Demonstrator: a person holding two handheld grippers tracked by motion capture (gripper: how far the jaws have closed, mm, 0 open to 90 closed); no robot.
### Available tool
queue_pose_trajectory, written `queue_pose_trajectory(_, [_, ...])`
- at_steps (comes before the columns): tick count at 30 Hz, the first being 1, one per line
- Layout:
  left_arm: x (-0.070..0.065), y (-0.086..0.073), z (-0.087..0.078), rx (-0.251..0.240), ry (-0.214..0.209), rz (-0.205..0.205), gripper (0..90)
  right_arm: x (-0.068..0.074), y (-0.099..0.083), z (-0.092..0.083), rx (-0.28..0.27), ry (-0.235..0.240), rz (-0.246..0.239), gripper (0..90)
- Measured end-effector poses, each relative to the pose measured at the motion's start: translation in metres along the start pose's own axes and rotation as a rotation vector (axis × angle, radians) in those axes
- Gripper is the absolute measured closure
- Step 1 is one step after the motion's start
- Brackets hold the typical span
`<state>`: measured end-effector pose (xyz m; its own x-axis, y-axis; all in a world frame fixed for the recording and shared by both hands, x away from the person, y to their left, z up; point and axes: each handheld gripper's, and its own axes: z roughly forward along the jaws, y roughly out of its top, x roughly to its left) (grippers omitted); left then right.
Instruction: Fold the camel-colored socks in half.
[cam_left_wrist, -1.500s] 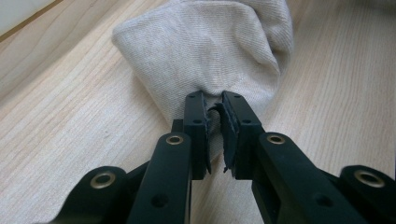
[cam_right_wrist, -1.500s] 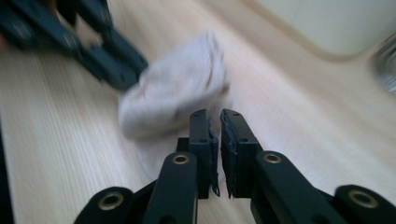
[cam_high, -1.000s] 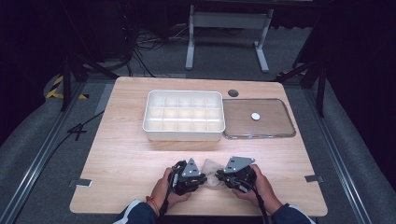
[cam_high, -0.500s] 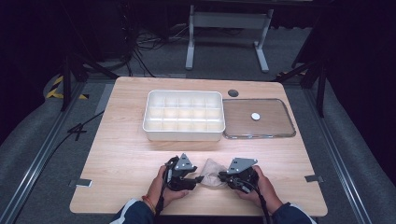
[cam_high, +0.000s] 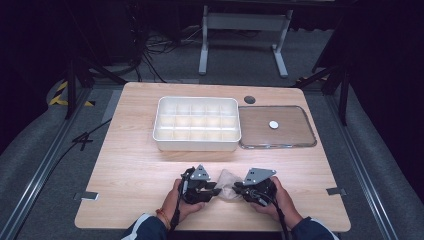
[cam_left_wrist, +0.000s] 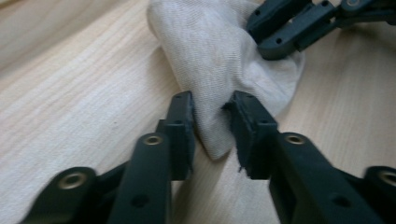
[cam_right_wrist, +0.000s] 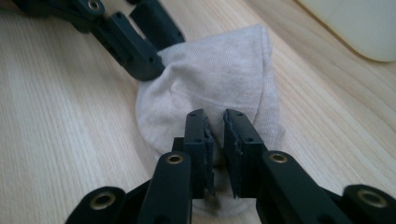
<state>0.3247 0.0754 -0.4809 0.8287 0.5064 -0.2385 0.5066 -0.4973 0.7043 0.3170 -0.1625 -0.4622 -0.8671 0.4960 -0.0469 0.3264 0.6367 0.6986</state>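
- Dark floor with cables and a metal stand (cam_high: 243, 22) surrounded the wooden tabletop (cam_high: 130, 150) in the high view.
- At upper centre of that tabletop sat a white compartment tray (cam_high: 197, 123), with a clear flat lid (cam_high: 276, 126) touching its right side.
- Near the lower centre of the frame lay a crumpled beige cloth (cam_high: 227, 183), between both tools.
- The left tool (cam_left_wrist: 212, 123), held in the left hand (cam_high: 177, 200), had its jaws pinching a fold of the cloth at the cloth's left edge.
- The right tool (cam_right_wrist: 215, 135), held in the right hand (cam_high: 280, 197), had its jaws pressed nearly together on the cloth's near edge.
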Motion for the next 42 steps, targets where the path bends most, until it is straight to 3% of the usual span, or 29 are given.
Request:
queue_pose_trajectory(5, [-0.003, 0.001, 0.000, -0.001, 0.002, 0.014, 76.8, 0.006, 0.004, 0.000, -0.016, -0.011, -0.023, 82.5])
queue_pose_trajectory(11, [-0.005, 0.002, -0.001, 0.003, 0.007, 0.032, 81.0, 0.008, 0.006, 0.008, 0.014, -0.019, -0.027, 84.0])
queue_pose_trajectory(17, [-0.008, 0.006, -0.009, -0.055, 0.004, 0.036, 81.5, 0.012, 0.009, 0.013, 0.023, -0.047, -0.040, 84.9])
queue_pose_trajectory(22, [-0.012, 0.010, -0.012, -0.104, -0.015, 0.036, 81.7, 0.012, 0.010, 0.016, 0.015, -0.043, -0.029, 85.0])
queue_pose_trajectory(25, [-0.014, 0.011, -0.013, -0.107, -0.016, 0.044, 81.9, 0.014, 0.012, 0.017, 0.012, -0.052, -0.038, 85.0])
queue_pose_trajectory(31, [-0.014, 0.012, -0.014, -0.106, -0.017, 0.047, 82.1, 0.015, 0.012, 0.019, -0.005, -0.044, -0.029, 83.6])
queue_pose_trajectory(36, [-0.013, 0.012, -0.017, -0.099, 0.001, 0.051, 82.2, 0.010, 0.009, 0.012, -0.028, -0.012, -0.008, 69.7])
queue_pose_trajectory(39, [-0.014, 0.012, -0.018, -0.099, 0.008, 0.056, 82.2, 0.010, 0.007, 0.004, -0.049, 0.009, 0.003, 73.2])
queue_pose_trajectory(42, [-0.015, 0.013, -0.017, -0.104, 0.004, 0.056, 82.1, 0.012, 0.008, 0.006, -0.041, 0.022, -0.006, 76.8])
